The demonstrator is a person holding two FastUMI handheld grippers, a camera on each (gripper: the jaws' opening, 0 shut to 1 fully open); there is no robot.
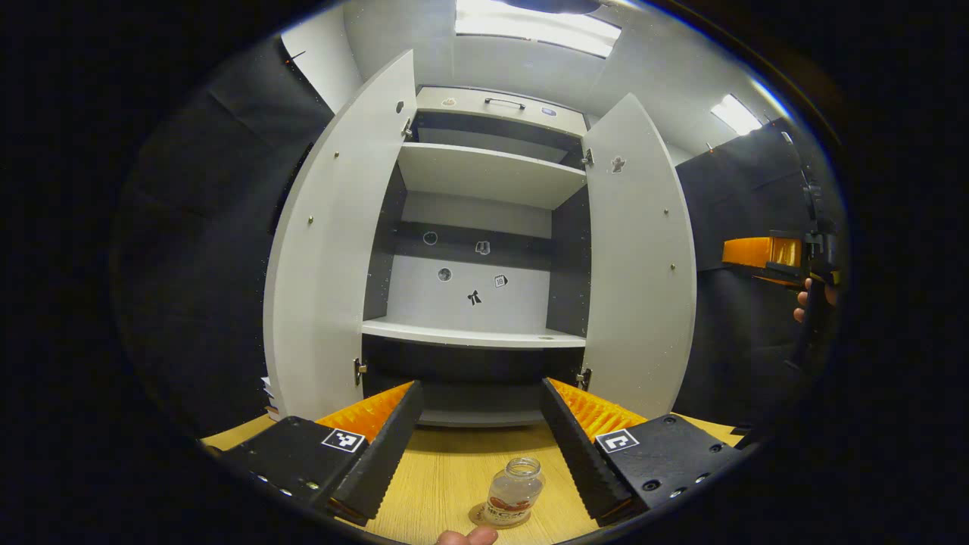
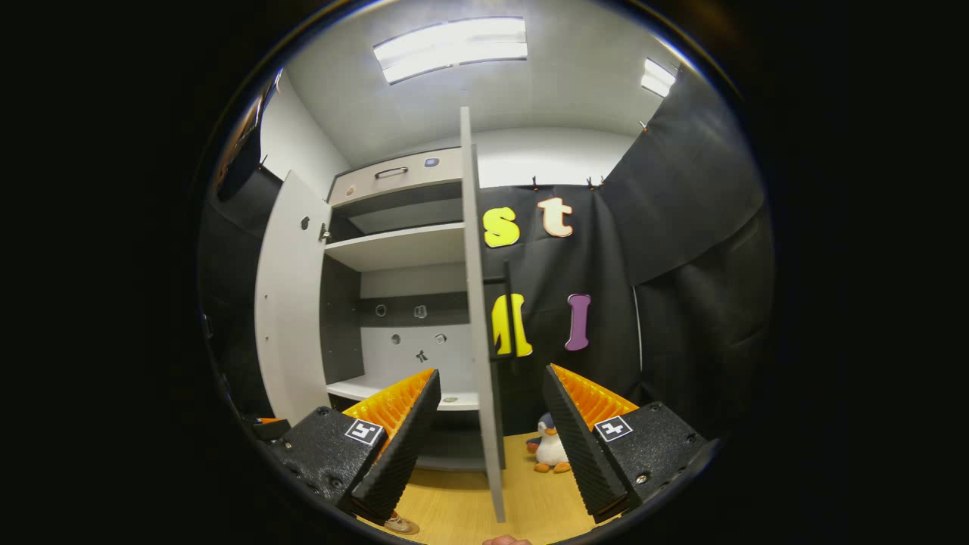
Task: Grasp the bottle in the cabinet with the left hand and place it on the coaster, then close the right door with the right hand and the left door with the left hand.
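Note:
A small clear bottle point(image 1: 515, 490) with an orange label stands upright on a round coaster point(image 1: 478, 518) on the wooden table, close under my left gripper point(image 1: 480, 386). That gripper is open, with nothing between its fingers, and faces the white cabinet point(image 1: 473, 333). Both doors stand open: the left door point(image 1: 325, 257) and the right door point(image 1: 640, 257). In the right gripper view the right door point(image 2: 478, 303) is edge-on, its edge lying between the fingers of my open right gripper point(image 2: 492, 371). I cannot tell whether they touch it. The right gripper point(image 1: 764, 253), held by a hand, is also at the far right of the left gripper view.
The cabinet shelves point(image 1: 484, 170) are bare apart from small stickers on the back wall. A toy penguin point(image 2: 549, 450) sits on the table point(image 2: 530, 499) right of the right door. A stack of books point(image 1: 269, 397) lies by the left door's foot. Black cloth walls surround the booth.

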